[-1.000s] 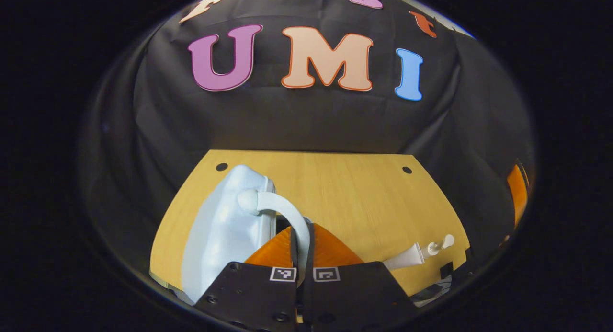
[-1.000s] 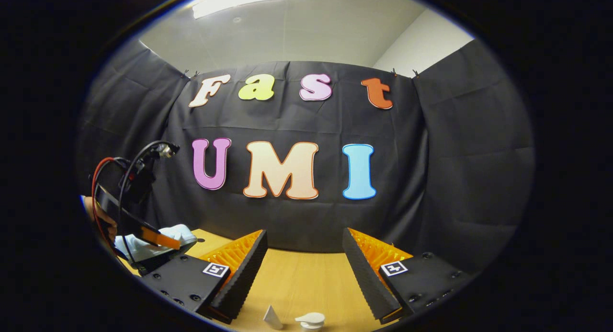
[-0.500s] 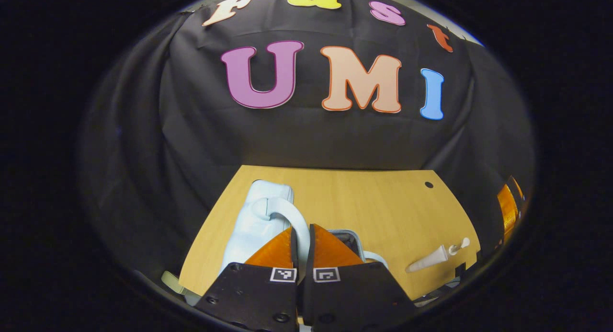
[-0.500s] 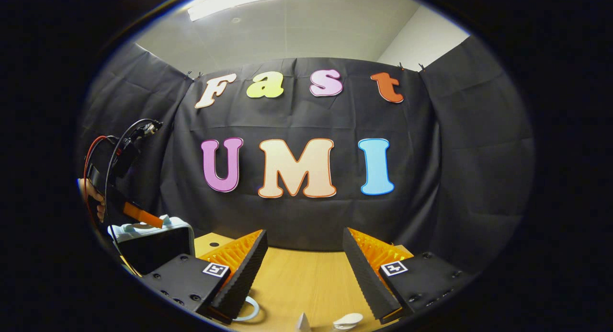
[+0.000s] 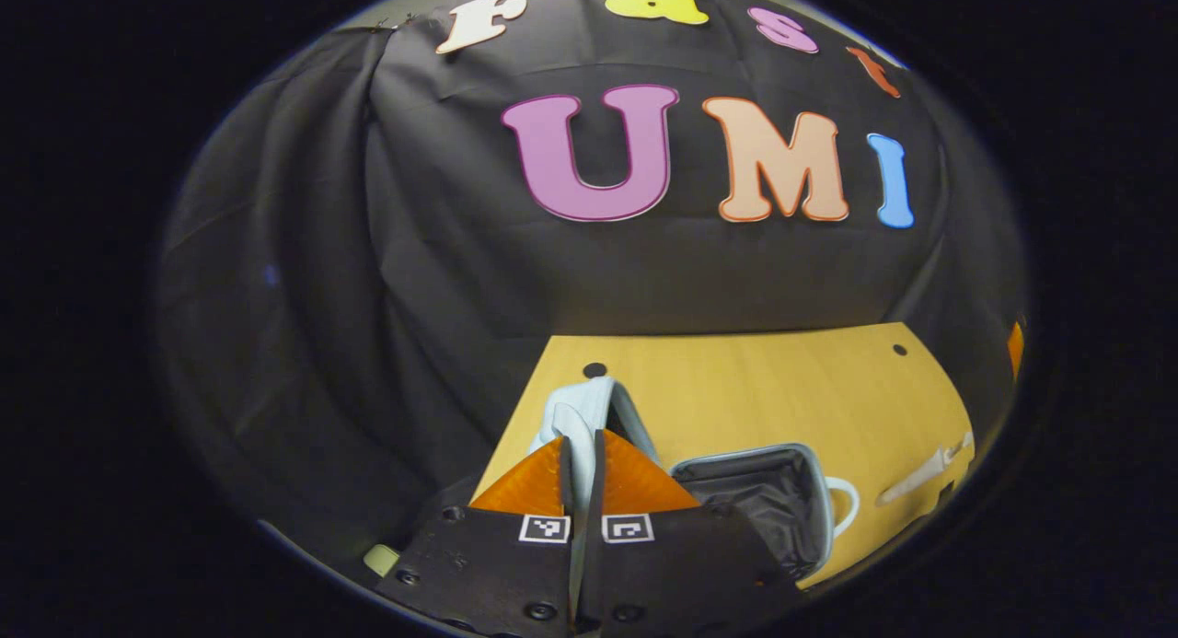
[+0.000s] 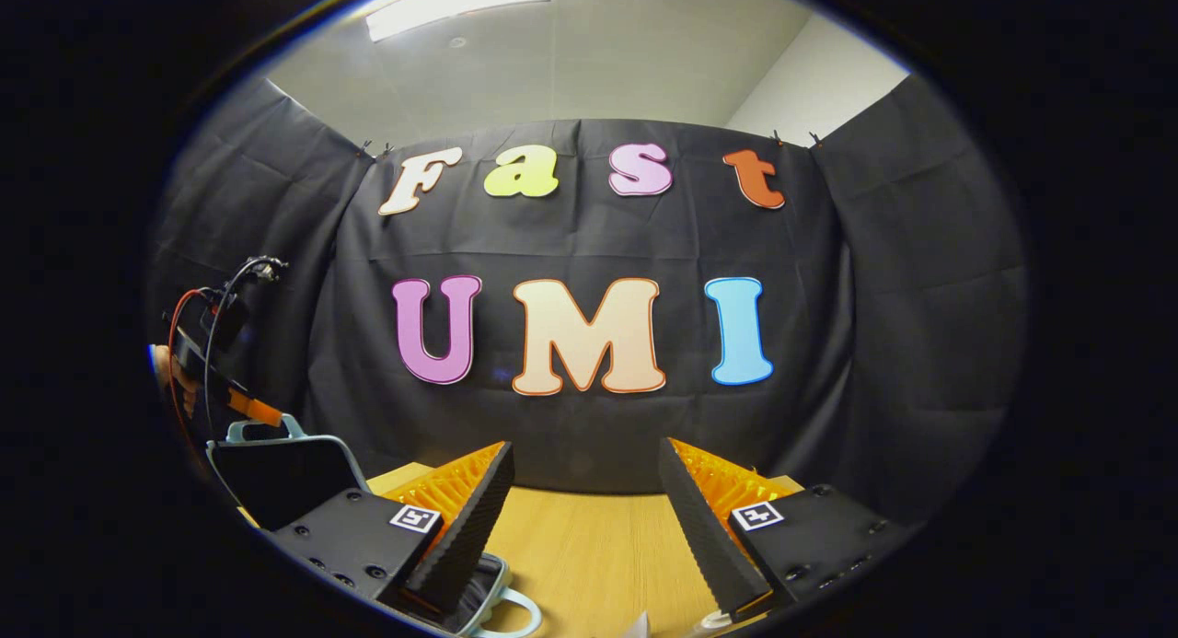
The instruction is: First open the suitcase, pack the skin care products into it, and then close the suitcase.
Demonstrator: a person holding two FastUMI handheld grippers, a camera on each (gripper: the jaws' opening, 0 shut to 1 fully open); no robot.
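Over the last second the left gripper (image 5: 582,454) swung the suitcase lid (image 5: 589,408) up and over by its handle (image 5: 574,435). A second earlier the pale blue shell lay nearly flat across the left of the left gripper view; now it stood on edge, seen thin and end-on just beyond the jaws. The jaws were clenched on the white handle, which ran down between the two orange fingers (image 5: 529,483). To the right of the lid, the lower half of the suitcase (image 5: 764,509) lay open on the counter (image 5: 782,389), its dark lining exposed and a second white handle loop at its right edge.

In the right gripper view the left gripper (image 6: 247,406) showed at far left, holding the raised lid (image 6: 276,477) with its dark inner face turned toward the camera (half a second earlier the lid sat lower and more tilted). The right gripper (image 6: 582,518) hung over the counter with its jaws spread wide and nothing between them.

A white tube of skin care product (image 5: 920,477) lay on the counter to the right of the open case, well apart from it; its shape was smeared near the lens edge, so it was probably a squeeze tube. The opening step looked essentially done; packing had not begun.
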